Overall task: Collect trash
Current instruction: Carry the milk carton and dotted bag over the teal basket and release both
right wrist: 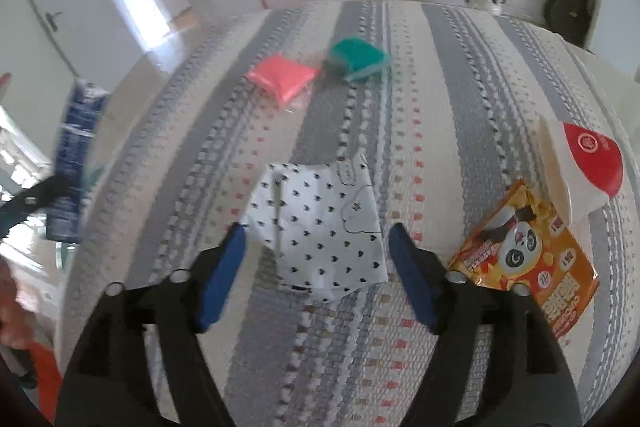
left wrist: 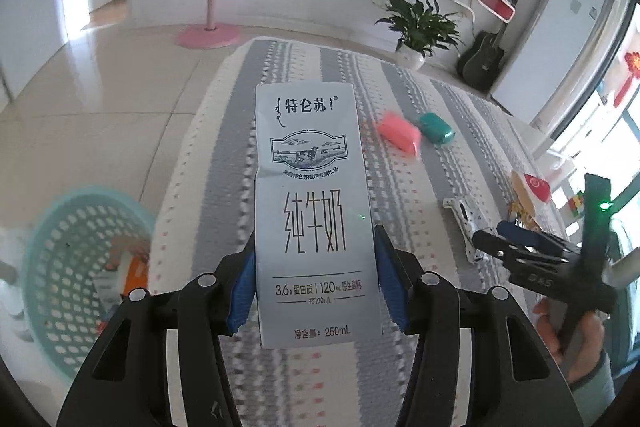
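Note:
My left gripper is shut on a grey-white milk carton and holds it upright above the striped table. The carton also shows in the right wrist view at the left edge. A teal mesh basket with some trash in it sits on the floor to the lower left. My right gripper is open, its blue pads on either side of a white wrapper with small black hearts lying on the cloth. The right gripper shows in the left wrist view.
A pink packet and a teal packet lie farther back. An orange panda snack bag and a white-and-red tissue pack lie at the right. A potted plant, a guitar and a pink coat stand stand beyond.

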Motion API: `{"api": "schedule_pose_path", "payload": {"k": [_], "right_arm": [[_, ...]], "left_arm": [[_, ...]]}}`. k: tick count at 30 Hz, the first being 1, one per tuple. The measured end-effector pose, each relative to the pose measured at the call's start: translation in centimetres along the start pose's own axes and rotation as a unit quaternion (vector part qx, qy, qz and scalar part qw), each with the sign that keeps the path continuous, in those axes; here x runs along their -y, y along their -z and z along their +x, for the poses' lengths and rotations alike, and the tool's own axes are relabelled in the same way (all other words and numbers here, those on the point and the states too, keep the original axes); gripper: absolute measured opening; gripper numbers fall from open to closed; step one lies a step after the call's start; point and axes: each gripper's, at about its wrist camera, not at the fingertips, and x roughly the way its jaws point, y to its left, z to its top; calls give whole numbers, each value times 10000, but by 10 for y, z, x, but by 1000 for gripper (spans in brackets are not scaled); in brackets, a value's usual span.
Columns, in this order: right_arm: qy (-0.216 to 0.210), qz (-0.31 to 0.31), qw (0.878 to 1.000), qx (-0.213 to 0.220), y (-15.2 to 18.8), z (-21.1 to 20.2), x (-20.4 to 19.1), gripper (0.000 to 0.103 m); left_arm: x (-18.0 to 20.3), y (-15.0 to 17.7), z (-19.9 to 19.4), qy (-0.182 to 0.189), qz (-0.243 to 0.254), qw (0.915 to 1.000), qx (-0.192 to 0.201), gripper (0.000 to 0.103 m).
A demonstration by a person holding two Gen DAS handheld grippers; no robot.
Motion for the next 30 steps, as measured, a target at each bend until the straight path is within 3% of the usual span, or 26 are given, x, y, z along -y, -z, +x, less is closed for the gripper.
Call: {"api": "schedule_pose_path", "payload": {"k": [5, 7, 8, 9, 13, 19, 23, 27, 30], "right_arm": [[206, -62, 9998, 21, 6, 14, -5, 71], [403, -196, 9990, 84, 7, 15, -12, 53], [471, -256, 9985, 111, 8, 15, -15, 50], [546, -276, 9980, 140, 9, 14, -16, 35], [467, -269, 9982, 279, 7, 7, -16, 20], [432, -631, 9952, 616, -1, -16, -45, 15], [56, -773, 9931, 882, -10, -42, -86, 15], [-428, -1187, 9852, 1159, -20, -69, -156, 15], [-793, -1500, 9781, 1207, -26, -78, -209, 15]], "left_arm": [[-15, 4, -2, -50, -40, 10000, 20, 51], [-23, 6, -1, -103, -107, 9999, -20, 51], [-27, 7, -1, -113, -136, 9998, -24, 51], [-30, 8, -2, -126, -161, 9998, -25, 51], [-39, 8, -8, -148, -242, 9996, 48, 51], [-57, 3, -35, -197, -437, 9982, 362, 51], [-78, -3, -72, -246, -622, 9945, 806, 51], [-107, -3, -112, -309, -903, 9873, 1273, 51], [-131, 1, -123, -412, -1164, 9834, 1328, 51]]}}
